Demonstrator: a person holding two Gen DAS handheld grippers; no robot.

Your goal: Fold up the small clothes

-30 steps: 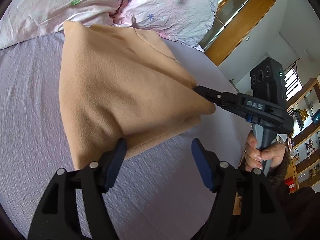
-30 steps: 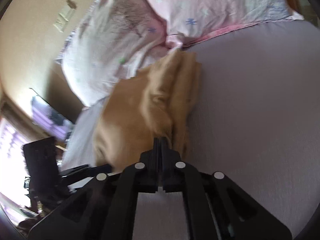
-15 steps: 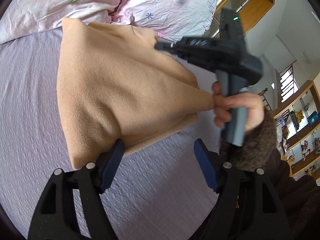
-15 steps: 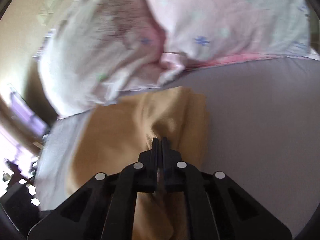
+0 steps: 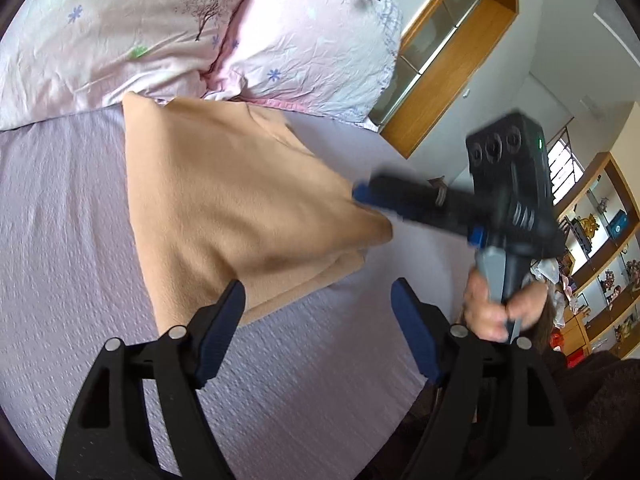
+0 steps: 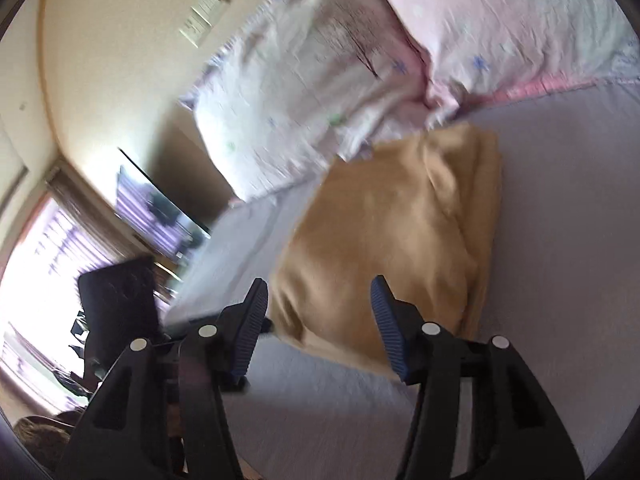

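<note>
Tan garment [image 5: 240, 200] lies folded, seemingly layered; both hand-held grippers [image 5: 316, 320] [image 6: 320, 312] gape wide.

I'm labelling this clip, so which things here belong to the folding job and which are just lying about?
Part of the job:
- tan garment, folded on the bed sheet
- left gripper, open
- right gripper, open

Just lying about:
- two floral pillows
- wooden cabinet
- shelves of knick-knacks

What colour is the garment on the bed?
Plain tan garment; clearest in the left wrist view.
</note>
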